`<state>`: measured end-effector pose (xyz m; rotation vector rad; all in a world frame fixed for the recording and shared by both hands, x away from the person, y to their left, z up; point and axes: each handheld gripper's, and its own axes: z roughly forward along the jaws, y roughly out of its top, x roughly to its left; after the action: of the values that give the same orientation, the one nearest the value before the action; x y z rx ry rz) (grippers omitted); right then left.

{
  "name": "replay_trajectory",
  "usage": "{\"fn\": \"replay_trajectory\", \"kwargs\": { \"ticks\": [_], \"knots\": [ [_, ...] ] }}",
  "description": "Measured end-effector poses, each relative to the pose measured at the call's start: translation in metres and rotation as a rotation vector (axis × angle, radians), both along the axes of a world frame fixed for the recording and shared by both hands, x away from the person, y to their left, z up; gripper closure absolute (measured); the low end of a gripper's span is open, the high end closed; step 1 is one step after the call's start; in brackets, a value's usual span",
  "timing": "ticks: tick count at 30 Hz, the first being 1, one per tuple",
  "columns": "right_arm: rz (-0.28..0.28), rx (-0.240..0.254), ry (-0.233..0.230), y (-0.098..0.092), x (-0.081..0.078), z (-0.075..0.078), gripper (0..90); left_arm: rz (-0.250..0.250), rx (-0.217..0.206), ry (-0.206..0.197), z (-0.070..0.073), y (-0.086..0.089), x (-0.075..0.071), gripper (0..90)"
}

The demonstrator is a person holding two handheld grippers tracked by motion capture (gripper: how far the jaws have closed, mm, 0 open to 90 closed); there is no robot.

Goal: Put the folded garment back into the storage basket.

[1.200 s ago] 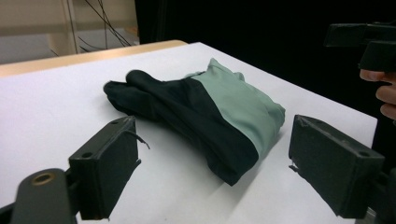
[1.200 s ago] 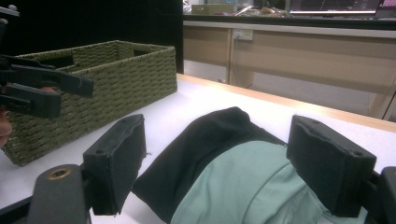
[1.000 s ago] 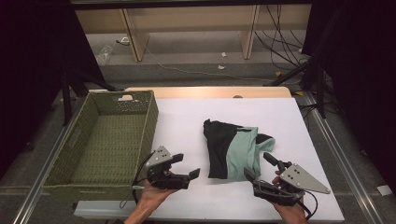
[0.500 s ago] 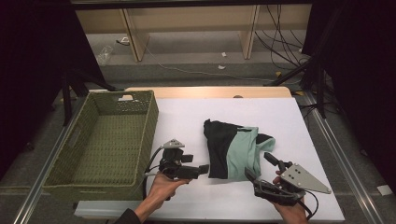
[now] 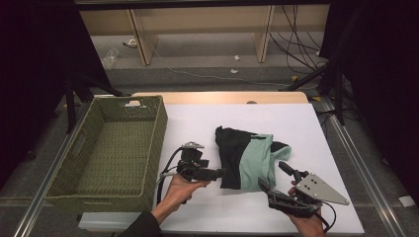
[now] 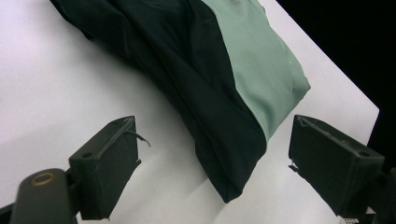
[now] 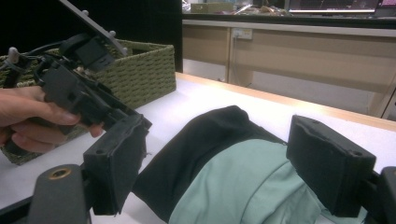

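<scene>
Soft, light, floppy folded cloth [image 5: 247,159] on tabletop [image 5: 316,128]; best pinched at black edge. Fingers [image 6: 105,172] of both grippers wide apart.

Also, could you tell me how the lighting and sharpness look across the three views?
High view: white table evenly lit, surroundings nearly black, slightly soft. Left gripper view: folded garment sharp, its dark half loses detail, near tongs a bit blurred. Right gripper view: wicker basket clear, background counter soft.
</scene>
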<state>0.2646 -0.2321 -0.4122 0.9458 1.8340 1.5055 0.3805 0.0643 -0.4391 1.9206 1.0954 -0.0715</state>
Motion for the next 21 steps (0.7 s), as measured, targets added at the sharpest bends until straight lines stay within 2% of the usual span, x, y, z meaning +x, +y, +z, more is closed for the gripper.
{"fn": "replay_trajectory", "kwargs": {
  "ticks": [7, 16, 21],
  "knots": [
    [0.001, 0.003, -0.003, 0.0, 0.0, 0.0, 20.7, -0.008, 0.028, 0.018, -0.001, -0.013, 0.006, 15.4],
    [0.002, 0.006, -0.007, -0.001, 0.001, 0.0, 20.9, -0.018, 0.011, 0.048, -0.005, -0.026, 0.015, 16.2],
    [0.002, 0.006, -0.003, 0.0, 0.0, 0.0, 20.9, -0.029, 0.027, 0.078, -0.011, -0.034, 0.022, 16.8]
  ]
}}
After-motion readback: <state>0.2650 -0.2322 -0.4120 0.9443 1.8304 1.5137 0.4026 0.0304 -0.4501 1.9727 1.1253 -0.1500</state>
